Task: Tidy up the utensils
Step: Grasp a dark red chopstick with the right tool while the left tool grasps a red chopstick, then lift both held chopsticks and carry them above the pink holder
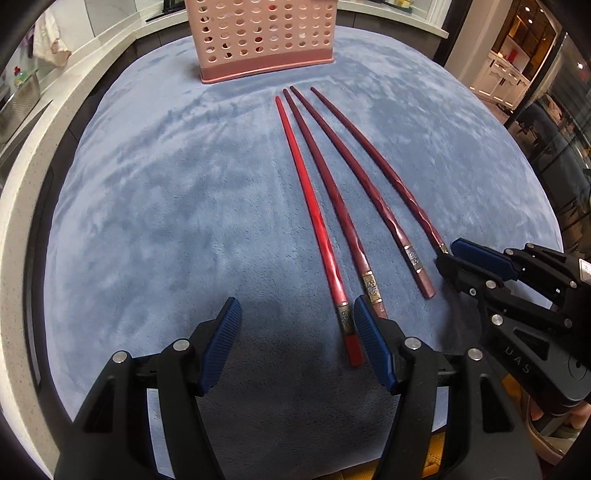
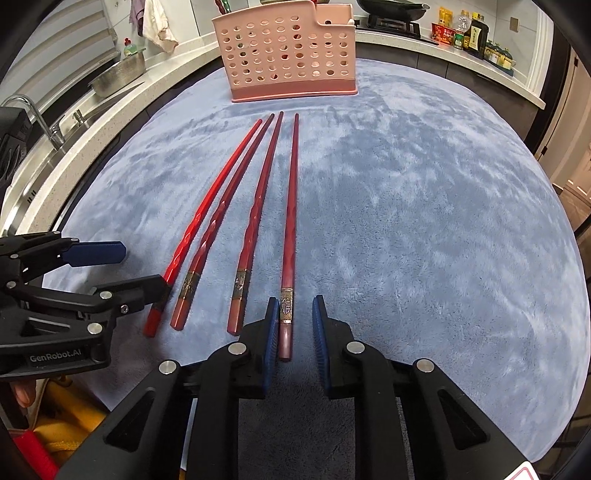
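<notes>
- The right claw [image 2: 293, 325] points steeply down at the bench, its blue ribbed pads [image 2: 320, 332] set narrowly apart on either side of the butt end of the rightmost dark red chopstick with a brass band [image 2: 290, 236]; a thin gap shows on each side, so the pads do not press on it.
- The left claw [image 1: 295, 325] stands wide apart, low over the cloth; the butt of the bright red chopstick [image 1: 314, 221] lies between its blue pads [image 1: 371, 343], just beside the right-hand pad, and nothing is clamped.
- Four long chopsticks lie side by side on the cloth, thin tips towards the holder and close together, thick banded ends fanned out towards the claws.
- Between the two outer ones lie a second dark red chopstick [image 1: 332, 195] and a third, twisted dark red chopstick [image 1: 369, 181], both untouched.
- All rest on a soft blue-grey plush cloth [image 2: 424, 221] that covers the bench.
- At the far end of the cloth stands an upright pink plastic utensil holder with round holes [image 2: 288, 59], just beyond the chopstick tips.
- Behind it runs a pale kitchen counter [image 2: 406, 40] with a black wok [image 2: 391, 9] and bottles [image 2: 472, 31]; to the left are a steel bowl [image 2: 118, 72] and a tap [image 2: 40, 118].
</notes>
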Tool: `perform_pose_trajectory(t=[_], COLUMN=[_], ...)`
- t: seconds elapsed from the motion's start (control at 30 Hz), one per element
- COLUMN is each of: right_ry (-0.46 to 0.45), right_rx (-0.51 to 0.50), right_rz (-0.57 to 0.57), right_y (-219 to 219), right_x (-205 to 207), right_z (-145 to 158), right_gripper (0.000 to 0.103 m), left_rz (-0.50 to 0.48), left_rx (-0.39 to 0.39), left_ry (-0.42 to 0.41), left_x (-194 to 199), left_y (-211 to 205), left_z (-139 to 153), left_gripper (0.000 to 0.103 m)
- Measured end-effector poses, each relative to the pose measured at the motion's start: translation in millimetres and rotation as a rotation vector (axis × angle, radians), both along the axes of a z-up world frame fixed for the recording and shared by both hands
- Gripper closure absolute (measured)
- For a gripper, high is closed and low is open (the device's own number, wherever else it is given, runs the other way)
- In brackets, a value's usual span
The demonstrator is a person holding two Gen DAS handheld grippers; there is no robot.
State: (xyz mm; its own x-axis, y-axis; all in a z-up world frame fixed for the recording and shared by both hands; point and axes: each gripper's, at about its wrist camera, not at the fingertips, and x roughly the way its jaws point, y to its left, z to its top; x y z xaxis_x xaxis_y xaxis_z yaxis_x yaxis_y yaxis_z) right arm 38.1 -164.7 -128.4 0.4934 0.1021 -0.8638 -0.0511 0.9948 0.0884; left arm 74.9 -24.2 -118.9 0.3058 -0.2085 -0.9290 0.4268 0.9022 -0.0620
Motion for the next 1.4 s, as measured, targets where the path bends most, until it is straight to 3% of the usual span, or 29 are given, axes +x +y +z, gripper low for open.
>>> perform_pose_trajectory(t=[0.37, 0.67, 0.93, 1.4], right_ry=[0.002, 0.003, 0.002, -0.058], right_rx=[0.003, 0.004, 0.001, 0.017], right_rz=[-0.004, -0.005, -0.001, -0.016], right_y=[-1.0, -1.5, -1.1, -8.5], right_x=[-0.3, -0.1, -0.4, 0.6], right_z=[-0.7, -0.8, -1.0, 27.0], right_gripper=[0.089, 0.089, 0.096, 0.096], left_rz=[-0.046, -0.067, -0.068, -0.015], left_rx=[0.051, 0.053, 0.011, -0.049], left_ry=[0.022, 0.020, 0.020, -0.123], left_x=[-3.3, -6.2, -7.0, -6.1], left_y=[-6.9, -8.1, -4.2, 15.4], left_z=[-8.2, -9.1, -4.1, 38.1], left_gripper=[0.044, 0.056, 0.094, 0.096])
